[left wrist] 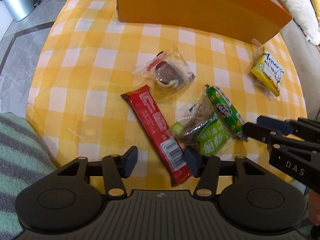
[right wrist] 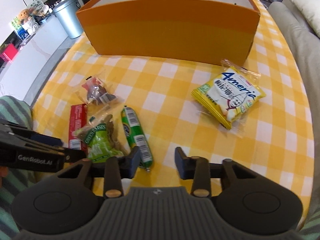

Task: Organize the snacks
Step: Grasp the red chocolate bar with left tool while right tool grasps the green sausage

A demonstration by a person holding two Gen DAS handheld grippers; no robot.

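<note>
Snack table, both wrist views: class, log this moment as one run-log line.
left hand-held gripper: open over red bar | right hand-held gripper: open beside green sausage | orange box: no snacks seen inside

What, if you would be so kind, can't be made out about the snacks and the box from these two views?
- Orange box contents: left wrist view, top edge cuts it off; right wrist view, its front wall hides the floor.
- Red bar: right wrist view, green raisin bag and left gripper cover it.
- Green sausage print: blurred in the left wrist view.
</note>
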